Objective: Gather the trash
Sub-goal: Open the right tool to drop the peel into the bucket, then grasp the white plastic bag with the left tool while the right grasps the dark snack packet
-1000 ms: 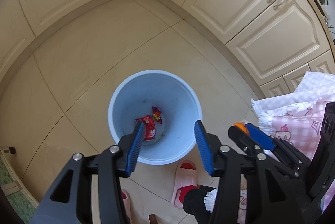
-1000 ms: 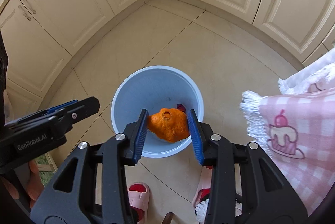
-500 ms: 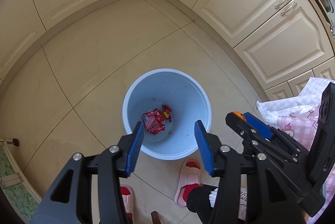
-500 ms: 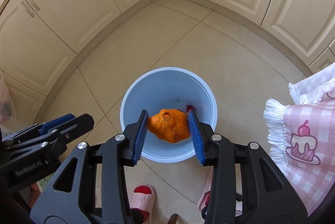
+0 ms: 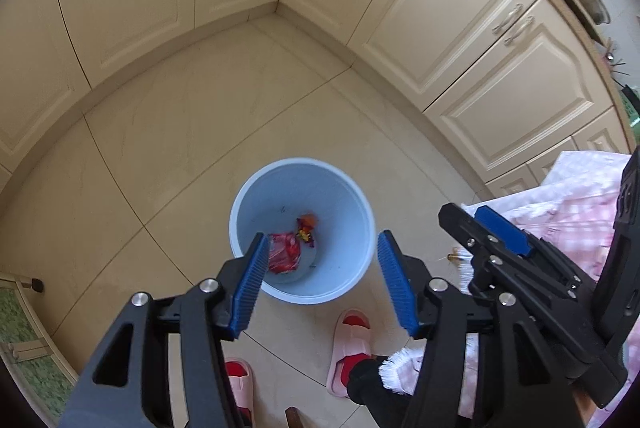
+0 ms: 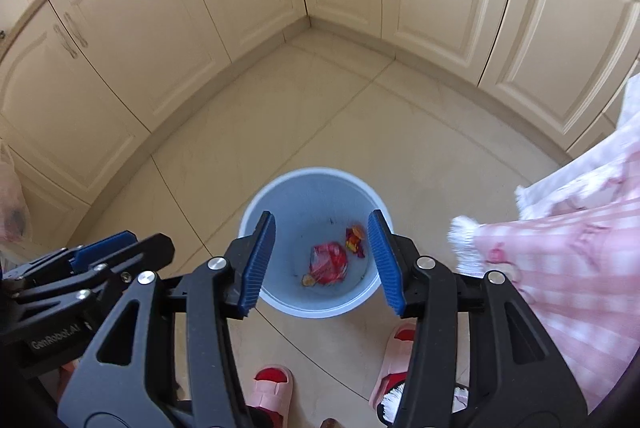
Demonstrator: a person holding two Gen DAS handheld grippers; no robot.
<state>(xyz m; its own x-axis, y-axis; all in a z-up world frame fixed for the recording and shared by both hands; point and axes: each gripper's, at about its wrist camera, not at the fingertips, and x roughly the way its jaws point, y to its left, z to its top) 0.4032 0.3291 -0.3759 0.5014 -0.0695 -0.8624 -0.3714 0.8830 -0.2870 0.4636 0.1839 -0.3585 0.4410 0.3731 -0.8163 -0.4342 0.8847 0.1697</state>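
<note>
Our right gripper point(image 6: 322, 260) now gapes empty, orange peel gone from it; left gripper point(image 5: 320, 280) stays wide open above the blue bin point(image 6: 256, 211).

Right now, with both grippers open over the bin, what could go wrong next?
The left gripper and right gripper sit close side by side above the blue bin, so they could knock together as they pull away. The fringed pink cloth hangs beside the right gripper and might snag it. The bin stands right by the slippered feet; a step could tip it.

Red wrapper point(image 6: 329, 262) inside blue bin point(image 6: 256, 211)
</note>
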